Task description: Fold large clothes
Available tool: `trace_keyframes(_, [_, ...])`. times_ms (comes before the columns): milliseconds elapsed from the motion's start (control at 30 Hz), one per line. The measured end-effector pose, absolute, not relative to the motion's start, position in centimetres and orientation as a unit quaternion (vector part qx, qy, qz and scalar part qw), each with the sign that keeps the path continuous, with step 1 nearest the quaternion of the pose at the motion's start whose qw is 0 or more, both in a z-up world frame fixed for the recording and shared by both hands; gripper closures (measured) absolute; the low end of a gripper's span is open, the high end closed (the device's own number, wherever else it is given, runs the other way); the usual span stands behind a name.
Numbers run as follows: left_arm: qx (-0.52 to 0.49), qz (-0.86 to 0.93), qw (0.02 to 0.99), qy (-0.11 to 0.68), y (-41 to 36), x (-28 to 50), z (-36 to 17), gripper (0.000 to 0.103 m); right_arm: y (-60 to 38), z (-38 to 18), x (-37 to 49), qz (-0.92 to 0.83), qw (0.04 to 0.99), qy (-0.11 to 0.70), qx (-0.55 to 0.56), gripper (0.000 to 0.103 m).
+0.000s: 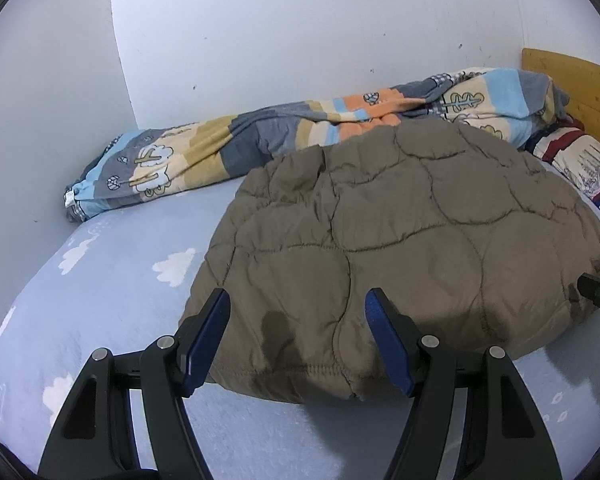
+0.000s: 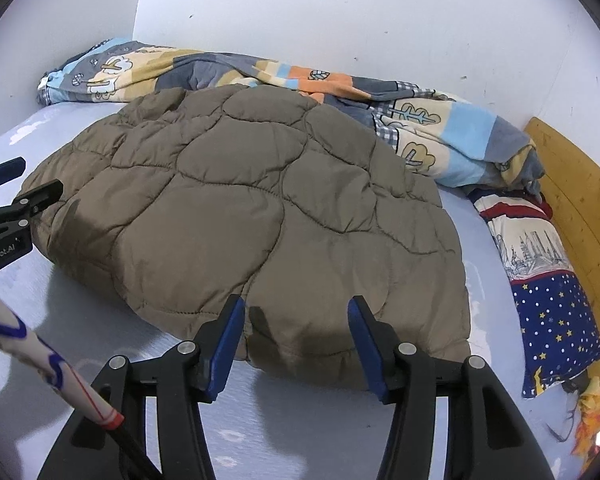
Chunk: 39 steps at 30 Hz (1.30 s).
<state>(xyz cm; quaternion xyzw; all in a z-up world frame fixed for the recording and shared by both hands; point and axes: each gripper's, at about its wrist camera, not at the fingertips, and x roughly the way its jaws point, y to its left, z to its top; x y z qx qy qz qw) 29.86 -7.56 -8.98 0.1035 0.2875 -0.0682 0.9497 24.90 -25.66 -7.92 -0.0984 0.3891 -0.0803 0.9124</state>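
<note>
A brown quilted jacket [image 1: 380, 232] lies folded in a puffy heap on the light blue sheet [image 1: 100, 280] of a bed. My left gripper [image 1: 296, 300] is open, its blue pads standing either side of the jacket's near left hem without pressing it. My right gripper [image 2: 296, 304] is open too, straddling the jacket [image 2: 240, 208] at its near right hem, pads clear of the cloth. Each gripper shows in the other's view: the right gripper [image 1: 598, 264] at the jacket's right edge, the left gripper [image 2: 36, 178] at its left corner.
A patterned blanket [image 1: 260, 140] lies bunched along the white wall behind the jacket. A starry blue pillow [image 2: 540, 280] rests against the wooden headboard [image 2: 580, 208] on the right. A pale rod with blue and red marks [image 2: 40, 352] crosses the lower left of the right wrist view.
</note>
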Motion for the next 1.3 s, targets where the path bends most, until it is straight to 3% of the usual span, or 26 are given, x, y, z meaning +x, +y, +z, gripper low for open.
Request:
trace_keyframes(967, [0.117,-0.059,0.953,0.272,-7.8,29.2,-8.4,0.034,-26.1,-7.5,24.7,-0.075,0.916,0.388,-0.071,0.044])
trace_keyframes(1300, [0.115,-0.058,0.945,0.301,-7.5,30.1,-9.5,0.034,-29.4,-9.1,25.5,-0.080,0.898,0.431,0.014,0.044])
